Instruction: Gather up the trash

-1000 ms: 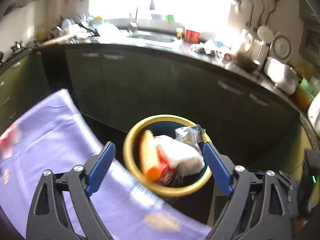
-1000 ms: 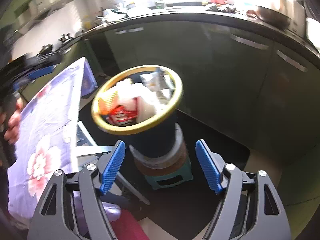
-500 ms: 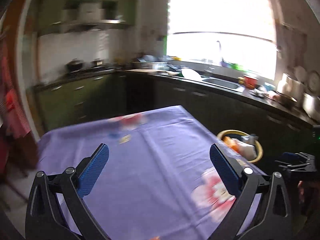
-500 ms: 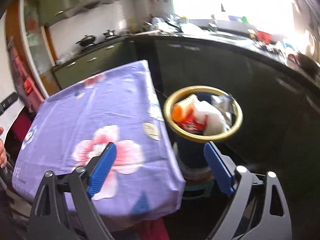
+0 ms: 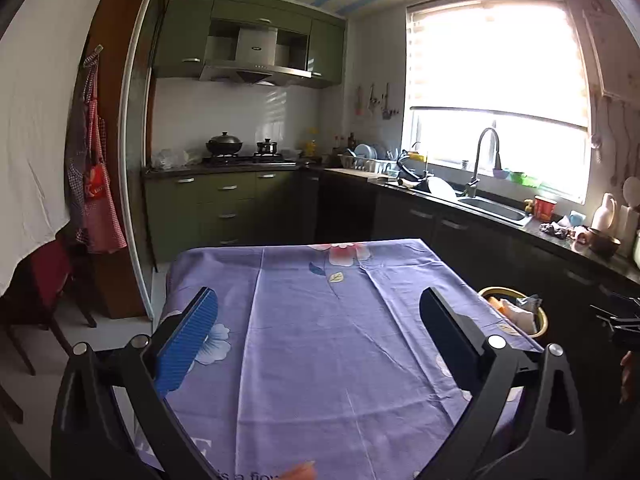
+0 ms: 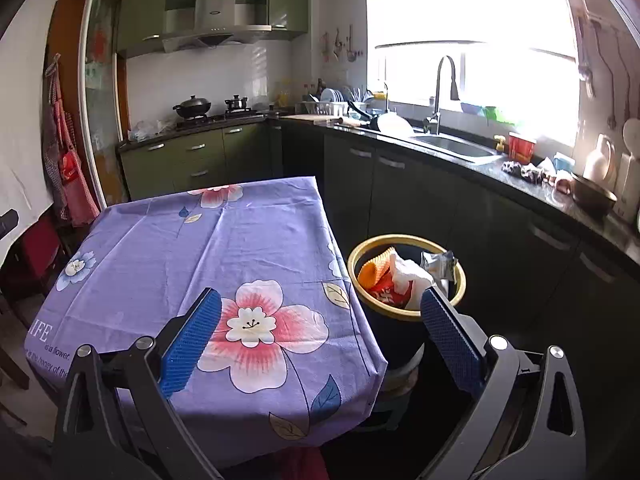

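A dark trash bin with a yellow rim (image 6: 404, 239) stands beside the table's right edge. It holds an orange wrapper (image 6: 374, 270), a white bag (image 6: 412, 276) and a silver packet (image 6: 438, 264). In the left wrist view the bin's rim (image 5: 541, 322) peeks out past the table edge. The table's purple floral cloth (image 5: 320, 340) lies bare of trash in both views (image 6: 200, 248). My left gripper (image 5: 316, 294) is open above the cloth, nothing between its fingers. My right gripper (image 6: 320, 294) hangs over the table's near corner, its jaws opening and empty, the right finger overlapping the bin.
Dark cabinets and a counter with a sink (image 6: 456, 146) run behind the bin. A stove with pots (image 5: 240, 148) is at the back. A chair with red fabric (image 5: 44, 276) and hanging aprons (image 5: 94, 184) stand left. The other gripper's dark frame (image 5: 618, 312) shows at the right edge.
Both views have swung from close over the bin out to the table. The left gripper turned left over the cloth; the right pulled back and up. Both jaws spread wider.
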Demonstrator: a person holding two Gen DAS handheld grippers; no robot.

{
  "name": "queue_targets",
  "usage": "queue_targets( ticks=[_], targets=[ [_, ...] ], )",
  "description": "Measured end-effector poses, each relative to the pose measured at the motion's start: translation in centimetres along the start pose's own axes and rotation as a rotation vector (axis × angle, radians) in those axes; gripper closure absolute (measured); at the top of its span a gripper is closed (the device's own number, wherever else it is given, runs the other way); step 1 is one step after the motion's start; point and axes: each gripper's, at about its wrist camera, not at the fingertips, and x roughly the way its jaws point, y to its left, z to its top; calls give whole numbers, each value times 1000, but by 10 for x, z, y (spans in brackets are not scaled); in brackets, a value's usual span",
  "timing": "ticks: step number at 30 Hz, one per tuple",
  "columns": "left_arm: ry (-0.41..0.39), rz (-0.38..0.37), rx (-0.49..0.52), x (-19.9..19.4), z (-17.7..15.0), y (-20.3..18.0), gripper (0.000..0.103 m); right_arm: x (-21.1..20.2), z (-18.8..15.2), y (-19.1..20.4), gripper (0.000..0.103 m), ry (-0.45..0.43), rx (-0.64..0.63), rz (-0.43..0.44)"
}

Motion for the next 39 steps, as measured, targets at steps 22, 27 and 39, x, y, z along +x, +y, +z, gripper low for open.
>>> queue_targets(
  ticks=[22,27,39],
  targets=[
    [36,-42,22,-4,-11,-16,7,-10,0,1,5,-5,-9,1],
    [29,-45,30,-5,-9,-18,7,-10,0,0,5,-7,-9,3],
    [27,-49,41,-6,-9,-22,7,-9,1,1,5,-8,-6,6]
  ],
)
